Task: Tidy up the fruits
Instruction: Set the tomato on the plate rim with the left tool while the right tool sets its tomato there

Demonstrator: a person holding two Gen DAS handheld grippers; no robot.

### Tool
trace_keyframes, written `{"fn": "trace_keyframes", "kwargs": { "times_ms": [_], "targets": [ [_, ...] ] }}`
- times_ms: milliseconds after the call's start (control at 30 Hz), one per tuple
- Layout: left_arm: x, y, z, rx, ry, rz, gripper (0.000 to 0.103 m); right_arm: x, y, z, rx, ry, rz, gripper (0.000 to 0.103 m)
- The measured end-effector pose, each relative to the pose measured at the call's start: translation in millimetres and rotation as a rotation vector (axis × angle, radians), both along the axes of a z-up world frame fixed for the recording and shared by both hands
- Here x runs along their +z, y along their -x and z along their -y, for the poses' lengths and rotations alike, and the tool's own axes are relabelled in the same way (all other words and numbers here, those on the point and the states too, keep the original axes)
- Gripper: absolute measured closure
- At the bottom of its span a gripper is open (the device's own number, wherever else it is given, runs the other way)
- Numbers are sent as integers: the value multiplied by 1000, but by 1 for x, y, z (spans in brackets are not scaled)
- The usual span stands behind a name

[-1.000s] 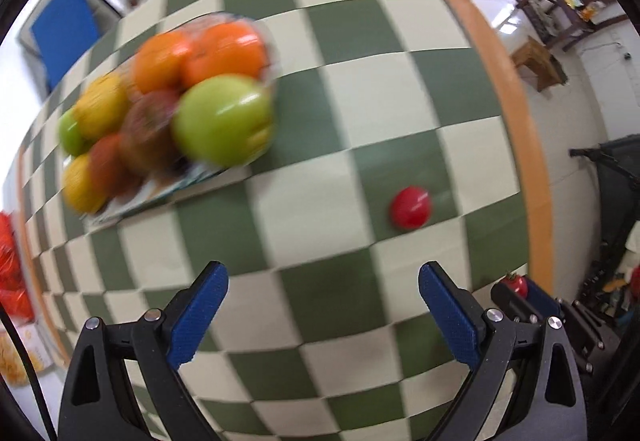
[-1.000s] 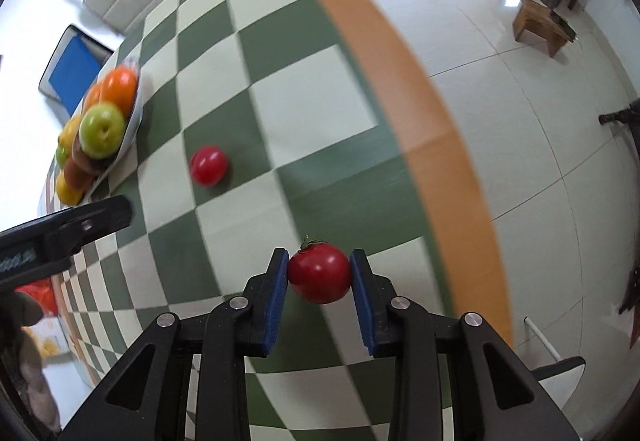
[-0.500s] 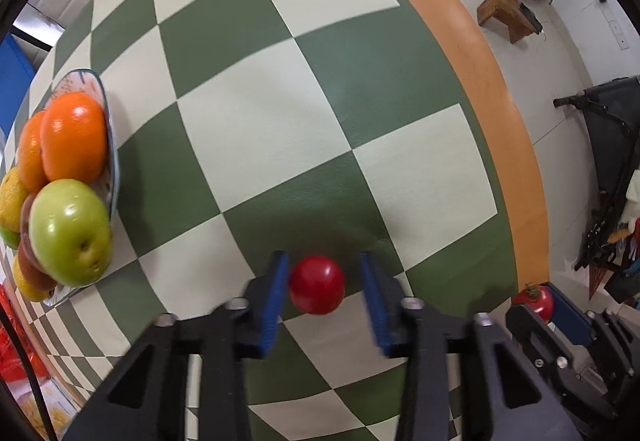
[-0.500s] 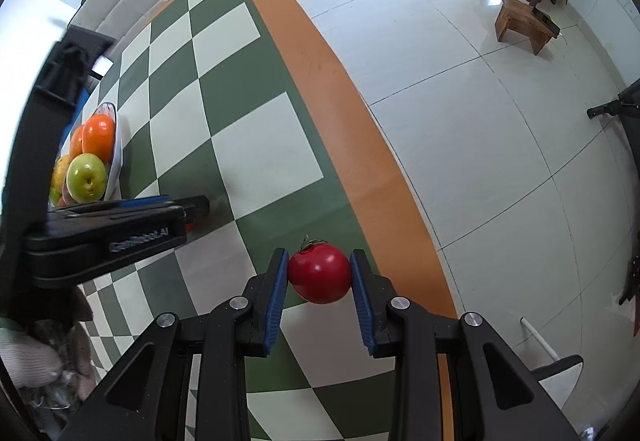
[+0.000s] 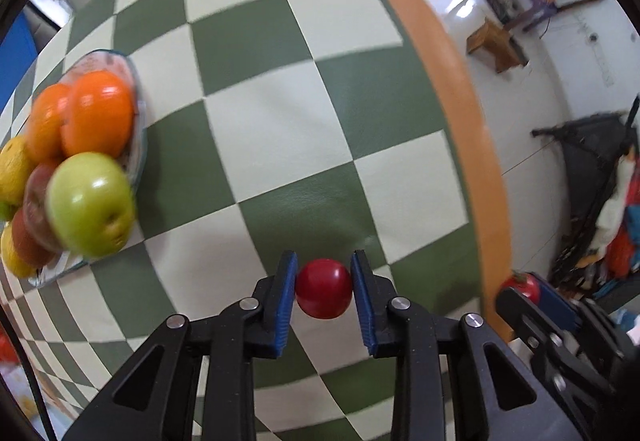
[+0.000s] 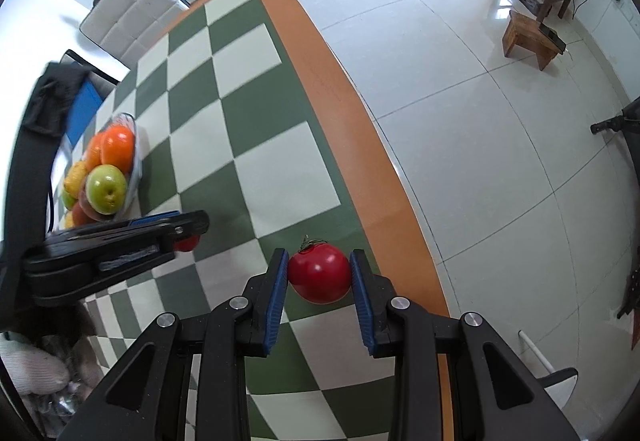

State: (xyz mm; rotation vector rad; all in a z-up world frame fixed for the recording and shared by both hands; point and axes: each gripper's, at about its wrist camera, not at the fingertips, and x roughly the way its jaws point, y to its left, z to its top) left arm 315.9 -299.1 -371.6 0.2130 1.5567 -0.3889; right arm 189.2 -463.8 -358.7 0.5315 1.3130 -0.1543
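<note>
Gripping, left claw: blue pads closed against both sides of a small smooth red fruit, over a green square of the table.
Fruit dish: far left on the table, piled with two oranges, a green apple, yellow and brownish fruit; the pile is blurred and partly cut by the frame edge.
Open room: wide bare checkered stretch between the dish and the left claw; nothing lies on it.
Right claw: pads pressed on a red tomato with a green stem, held above the table just inside the orange border.
Edge: the orange band runs along the table's right side; beyond it the surface drops to the tiled floor.
Hidden: from the right wrist view the left claw's black body covers most of its red fruit, only a sliver showing; from the left wrist view the tomato peeks out behind the right claw's frame at lower right.
Surface: green and cream squares, matte, slightly glossy in spots.
Room: padded bench and exercise gear at the far end, a small wooden stool on pale tiles, dark furniture at right.
</note>
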Motion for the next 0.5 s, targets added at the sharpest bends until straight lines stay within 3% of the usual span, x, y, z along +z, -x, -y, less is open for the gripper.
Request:
{"fn": "trace_keyframes", "kwargs": {
  "times_ms": [267,500],
  "targets": [
    [85,-6,-80,149,144,67,78,41,-18,-16,46,-53,83,69],
    [121,-19,-168,339,193,115,78,81,-62,-82,189,-153,176,69]
  ]
}}
